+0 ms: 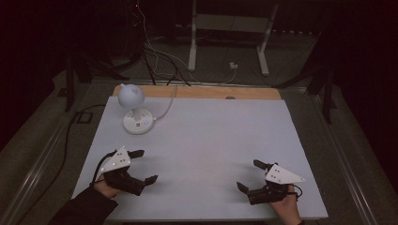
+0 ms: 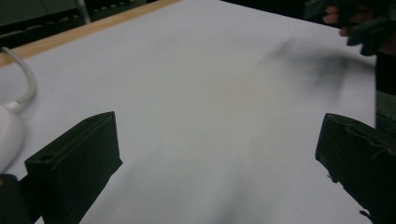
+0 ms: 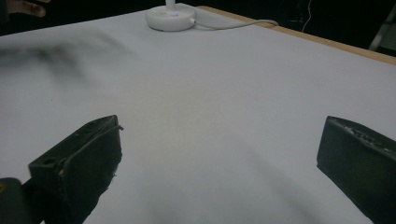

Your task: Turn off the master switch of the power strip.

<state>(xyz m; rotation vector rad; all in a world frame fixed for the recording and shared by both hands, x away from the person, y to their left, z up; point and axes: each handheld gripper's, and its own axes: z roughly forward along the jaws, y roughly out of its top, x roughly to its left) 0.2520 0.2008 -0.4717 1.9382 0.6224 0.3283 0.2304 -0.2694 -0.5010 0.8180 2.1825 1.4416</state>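
A white sheet covers the table (image 1: pixel 202 140). My left gripper (image 1: pixel 144 166) rests near the front left corner, held by a hand in a dark sleeve, its jaws wide open with nothing between them. My right gripper (image 1: pixel 250 175) sits near the front right, also wide open and empty. In the left gripper view the open gripper (image 2: pixel 219 149) looks across bare sheet toward the other hand (image 2: pixel 355 23). In the right gripper view the open gripper (image 3: pixel 219 149) faces the lamp's round base (image 3: pixel 170 17).
A small white desk lamp (image 1: pixel 136 110) with a round head stands at the back left of the table, its white cable (image 1: pixel 166 105) running off the far wooden edge (image 1: pixel 197 92). Beyond the table are dark floor, cables and a white stand frame (image 1: pixel 230 33).
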